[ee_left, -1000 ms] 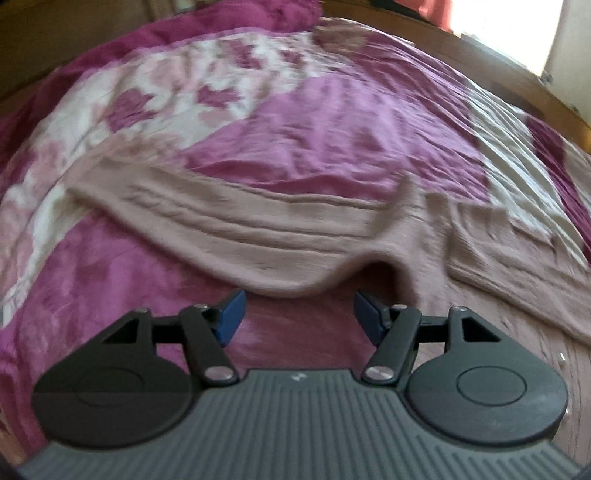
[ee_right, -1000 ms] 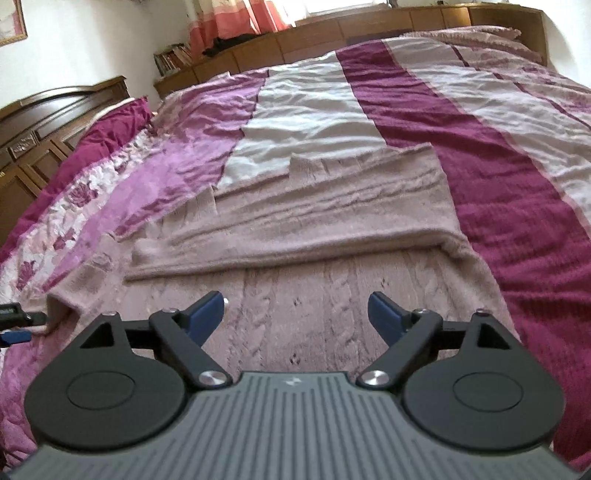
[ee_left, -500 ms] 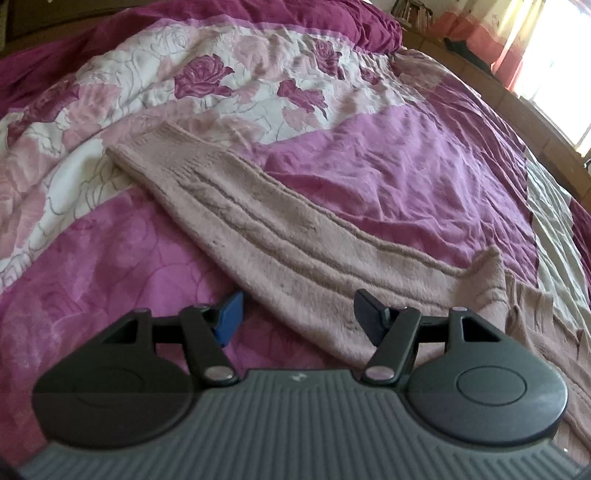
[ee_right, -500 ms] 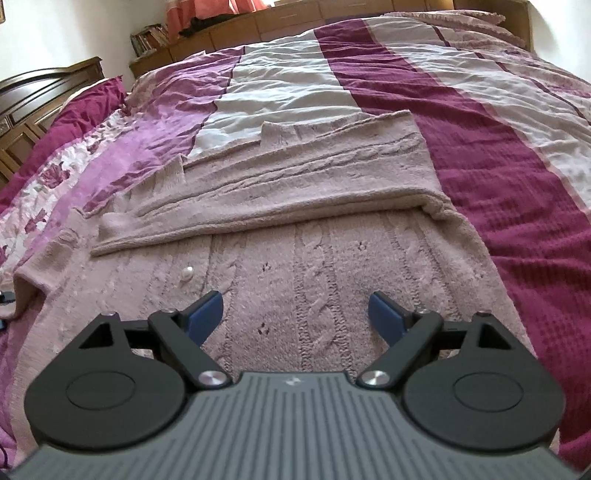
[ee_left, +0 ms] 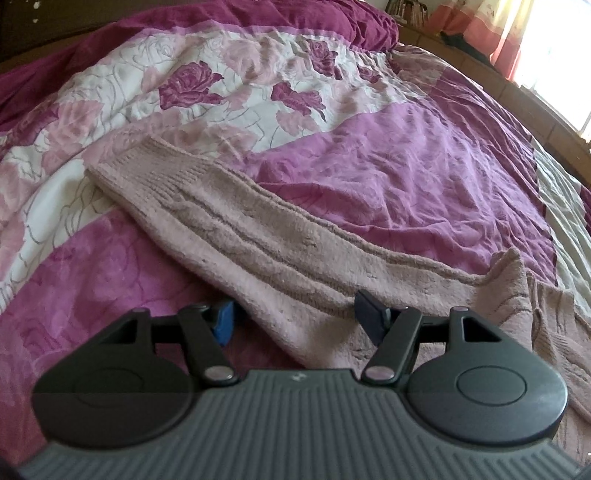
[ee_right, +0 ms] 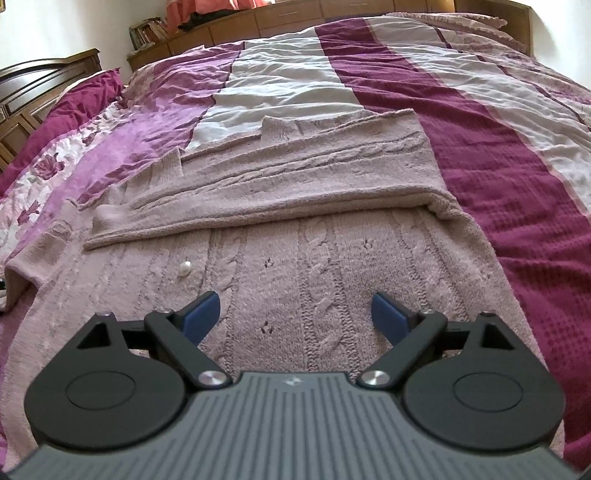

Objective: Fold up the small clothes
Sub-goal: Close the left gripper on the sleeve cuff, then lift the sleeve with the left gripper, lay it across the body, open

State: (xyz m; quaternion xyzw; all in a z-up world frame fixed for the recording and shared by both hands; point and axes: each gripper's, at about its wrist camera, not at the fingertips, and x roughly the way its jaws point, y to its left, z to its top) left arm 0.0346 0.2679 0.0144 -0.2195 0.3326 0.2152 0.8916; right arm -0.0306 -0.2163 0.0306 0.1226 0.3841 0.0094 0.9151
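A dusty-pink cable-knit sweater (ee_right: 332, 266) lies flat on the bed, one sleeve (ee_right: 295, 177) folded across its body. In the left wrist view the other sleeve (ee_left: 258, 229) stretches out diagonally, its ribbed cuff (ee_left: 147, 166) at the upper left. My left gripper (ee_left: 295, 317) is open low over that sleeve near the shoulder, and the knit's lower edge passes between the blue pads without being pinched. My right gripper (ee_right: 295, 310) is open just above the sweater's body, holding nothing.
The quilt (ee_left: 388, 155) is magenta with a rose print to the left and maroon and white stripes (ee_right: 480, 155) to the right. A small pearl button (ee_right: 185, 267) sits on the knit. A dark wooden headboard (ee_right: 33, 92) and a low shelf unit (ee_right: 277, 22) border the bed.
The left view has swung left and dropped closer, so the sleeve now runs diagonally with its near end between the jaws. The right view tilted slightly further down over the sweater body.
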